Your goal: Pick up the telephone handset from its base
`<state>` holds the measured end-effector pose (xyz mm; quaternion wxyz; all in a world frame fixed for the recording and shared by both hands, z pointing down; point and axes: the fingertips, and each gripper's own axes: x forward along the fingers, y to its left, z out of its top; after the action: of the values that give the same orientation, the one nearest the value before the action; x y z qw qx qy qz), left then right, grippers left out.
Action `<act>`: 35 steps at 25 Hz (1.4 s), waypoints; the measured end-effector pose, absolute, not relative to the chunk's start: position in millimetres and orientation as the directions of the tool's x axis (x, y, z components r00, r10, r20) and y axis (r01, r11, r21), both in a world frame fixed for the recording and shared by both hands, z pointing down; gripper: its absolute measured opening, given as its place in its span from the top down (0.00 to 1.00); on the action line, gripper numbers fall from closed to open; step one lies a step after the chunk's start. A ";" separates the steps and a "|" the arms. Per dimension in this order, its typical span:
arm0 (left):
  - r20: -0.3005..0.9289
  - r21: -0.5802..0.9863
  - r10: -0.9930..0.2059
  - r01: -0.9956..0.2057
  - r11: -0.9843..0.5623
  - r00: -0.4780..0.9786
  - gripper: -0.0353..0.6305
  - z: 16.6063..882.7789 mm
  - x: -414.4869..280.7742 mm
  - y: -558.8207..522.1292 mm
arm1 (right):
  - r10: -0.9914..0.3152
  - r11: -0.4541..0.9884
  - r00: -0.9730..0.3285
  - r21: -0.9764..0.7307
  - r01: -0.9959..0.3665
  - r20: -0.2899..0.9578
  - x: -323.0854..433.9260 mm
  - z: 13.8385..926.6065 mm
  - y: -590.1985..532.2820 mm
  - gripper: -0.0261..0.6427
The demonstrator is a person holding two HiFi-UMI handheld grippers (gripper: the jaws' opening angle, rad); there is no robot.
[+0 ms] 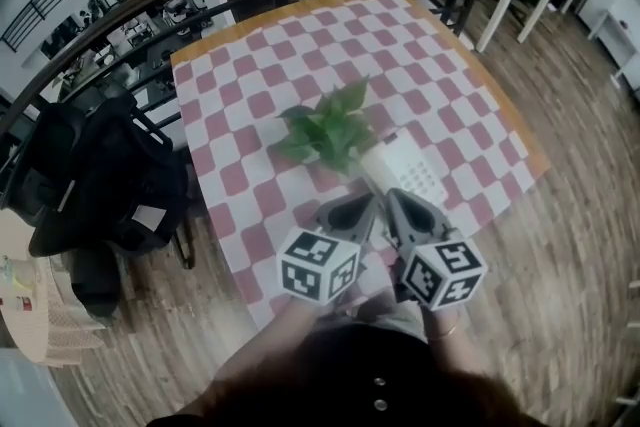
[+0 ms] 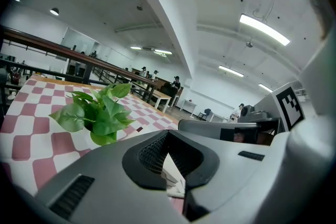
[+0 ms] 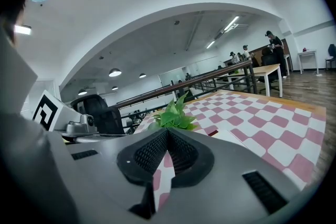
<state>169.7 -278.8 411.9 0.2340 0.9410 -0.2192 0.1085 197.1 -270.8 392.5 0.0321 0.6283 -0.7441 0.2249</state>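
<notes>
Both left gripper (image 1: 358, 207) and right gripper (image 1: 402, 205) closed, empty.
White telephone (image 1: 412, 173), handset (image 1: 380, 165) seemingly on its base, lies on the checked tablecloth (image 1: 300, 65) just beyond the right gripper, the nearer one; its long axis runs roughly away from the person.

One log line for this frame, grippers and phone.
left gripper shut, empty | right gripper shut, empty | telephone on table, not held | plant beside it
</notes>
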 end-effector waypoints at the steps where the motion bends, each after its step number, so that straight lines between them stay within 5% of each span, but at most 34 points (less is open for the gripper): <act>1: 0.309 0.393 -0.367 -0.469 -0.791 0.878 0.94 412.7 169.2 -281.4 | -0.918 0.113 -0.211 -0.289 -0.951 0.335 196.7 393.9 -272.0 0.94; 35: 0.378 0.404 -0.528 -0.649 -0.644 0.760 0.94 448.7 188.6 -306.1 | -0.822 0.280 -0.375 -0.269 -0.922 0.429 229.9 432.0 -301.8 0.94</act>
<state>188.6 -306.1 448.7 0.2661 0.8996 -0.3273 0.1135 229.9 -301.8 432.0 0.1036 0.5493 -0.7933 0.2411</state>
